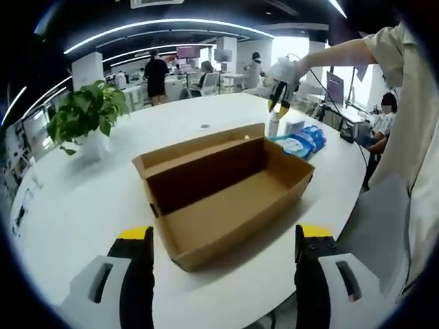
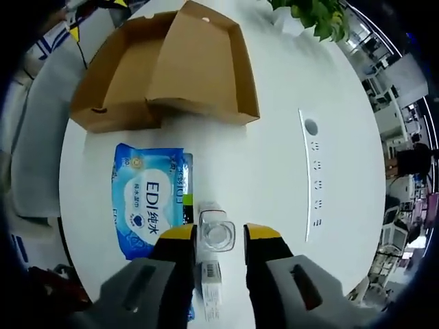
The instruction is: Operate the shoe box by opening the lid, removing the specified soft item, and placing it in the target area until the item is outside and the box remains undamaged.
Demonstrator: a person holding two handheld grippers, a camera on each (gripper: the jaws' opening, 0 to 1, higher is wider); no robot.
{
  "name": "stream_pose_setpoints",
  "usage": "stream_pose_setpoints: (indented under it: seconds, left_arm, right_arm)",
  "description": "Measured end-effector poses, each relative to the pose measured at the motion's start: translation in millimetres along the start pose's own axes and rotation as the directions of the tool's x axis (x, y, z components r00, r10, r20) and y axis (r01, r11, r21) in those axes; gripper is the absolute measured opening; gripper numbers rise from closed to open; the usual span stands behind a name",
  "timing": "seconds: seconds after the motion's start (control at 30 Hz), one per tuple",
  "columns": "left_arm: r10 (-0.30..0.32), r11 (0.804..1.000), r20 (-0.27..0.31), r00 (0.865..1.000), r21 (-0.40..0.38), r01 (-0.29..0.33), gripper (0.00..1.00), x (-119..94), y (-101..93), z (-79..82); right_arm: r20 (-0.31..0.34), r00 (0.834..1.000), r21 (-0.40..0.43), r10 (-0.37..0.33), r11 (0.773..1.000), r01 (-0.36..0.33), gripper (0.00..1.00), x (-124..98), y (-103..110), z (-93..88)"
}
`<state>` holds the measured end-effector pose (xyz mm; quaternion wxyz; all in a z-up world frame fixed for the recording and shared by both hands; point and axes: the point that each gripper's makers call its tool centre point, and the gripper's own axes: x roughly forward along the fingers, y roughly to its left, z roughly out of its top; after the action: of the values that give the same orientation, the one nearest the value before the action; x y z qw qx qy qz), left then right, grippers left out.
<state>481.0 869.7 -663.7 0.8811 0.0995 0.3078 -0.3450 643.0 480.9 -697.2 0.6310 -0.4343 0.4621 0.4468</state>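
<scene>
Standing open on the white worktop (image 1: 82, 205), the shoe box (image 1: 226, 195) looks empty, its lid (image 2: 199, 62) folded back. Before it, the left gripper (image 1: 223, 250) hangs with jaws wide, holding nothing. Further right, the blue pack of wipes (image 2: 147, 199) already lies outside, near the box. The right gripper (image 2: 216, 236) hovers over a small clear bottle (image 2: 217, 233), jaws apart, possibly not touching it. Lifting straight up should avoid knocking anything.

Open-plan office: white meeting table (image 1: 75, 212), desks, monitors, ceiling strip lights (image 1: 164, 24)
</scene>
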Motion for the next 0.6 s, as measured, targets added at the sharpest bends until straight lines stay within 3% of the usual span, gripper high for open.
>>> stream_pose_setpoints:
  seconds: [0.33,0.6]
  left_arm:
    - [0.066,0.998,-0.003,0.998,-0.024,-0.066,0.70,3.3,17.4,0.9]
    - [0.102,0.991,-0.020,0.995,-0.087,-0.104,0.51,8.2,28.7,-2.9]
  right_arm:
    - [0.108,0.994,0.070,-0.023,0.997,0.016,0.29,-14.6,-0.7,27.2]
    - [0.190,0.979,0.175,-0.070,0.984,0.036,0.29,-27.1,-3.0,52.9]
